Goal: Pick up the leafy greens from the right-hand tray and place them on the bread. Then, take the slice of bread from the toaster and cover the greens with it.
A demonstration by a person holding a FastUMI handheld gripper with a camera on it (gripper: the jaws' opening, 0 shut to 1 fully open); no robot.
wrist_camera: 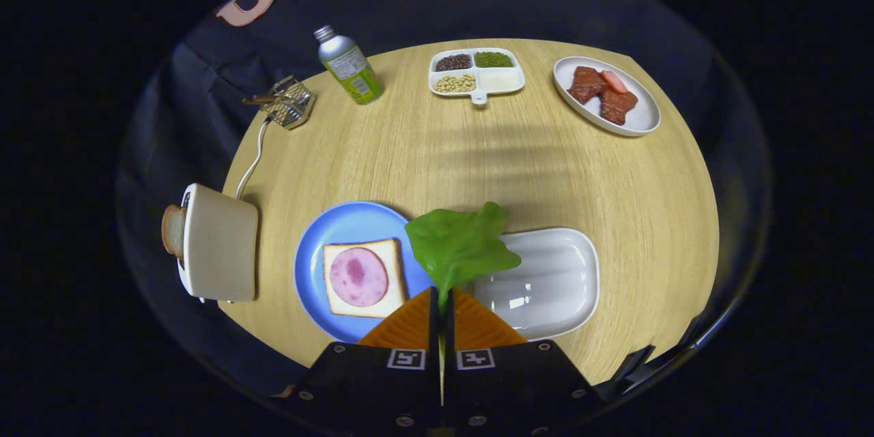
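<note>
On the wooden worktop, I have the fingers pinching the lettuce leaf between the blue plate and the white tray.

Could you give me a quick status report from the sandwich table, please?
Claw shut on lettuce leaf, held between white tray and blue plate. Bread with ham uncovered. Toaster slice waiting. Path clear.

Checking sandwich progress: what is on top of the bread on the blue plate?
On the bread lies a round pink slice of ham, nothing else. The greens hang pinched in the gripper, beside the blue plate.
</note>
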